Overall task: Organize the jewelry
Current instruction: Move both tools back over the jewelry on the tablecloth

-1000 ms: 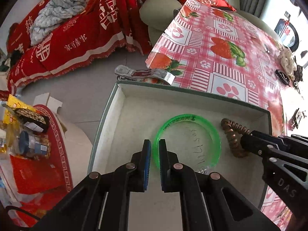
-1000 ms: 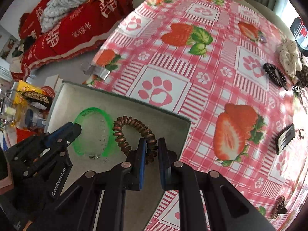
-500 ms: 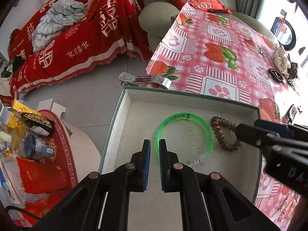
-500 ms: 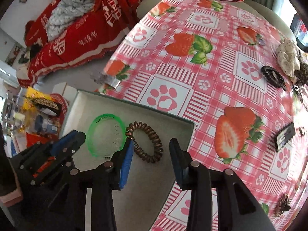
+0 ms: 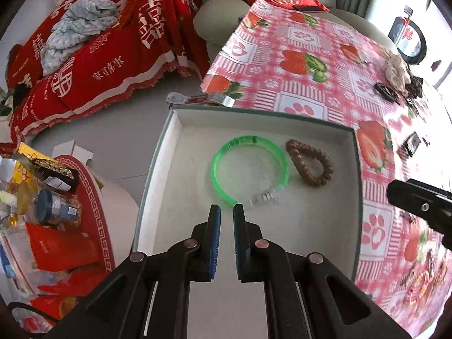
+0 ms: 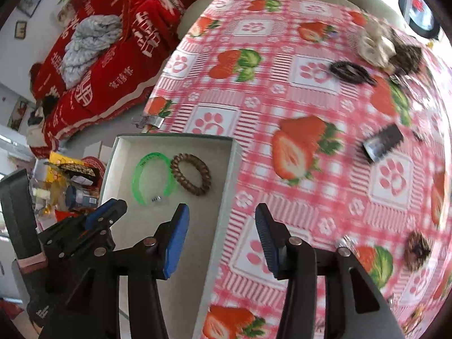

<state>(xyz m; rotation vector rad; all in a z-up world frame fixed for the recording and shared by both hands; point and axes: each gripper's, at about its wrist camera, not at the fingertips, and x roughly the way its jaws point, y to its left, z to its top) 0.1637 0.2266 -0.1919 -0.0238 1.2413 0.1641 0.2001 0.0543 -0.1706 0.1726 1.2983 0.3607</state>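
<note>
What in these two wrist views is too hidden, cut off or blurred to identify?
- Right wrist view: dark items beside the cream scrunchie, motion-blurred.
- Left wrist view: right gripper, cut by the edge.
- Left wrist view: small pieces on the tablecloth, blurred and tiny.

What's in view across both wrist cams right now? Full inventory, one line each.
box: 1, white inside with green rim, on the table's near corner
green bangle: 1, translucent green, in the box
brown coil bracelet: 1, brown, in the box, right of the bangle
tablecloth: 1, pink with strawberries and paws, covers the table
black hair clips: 2 clear ones, far side of the table
scrunchie: 1, cream, far edge
sofa throw: 1, red, behind
left gripper: black with blue pads, almost shut, empty
right gripper: jaws just opened, empty
</note>
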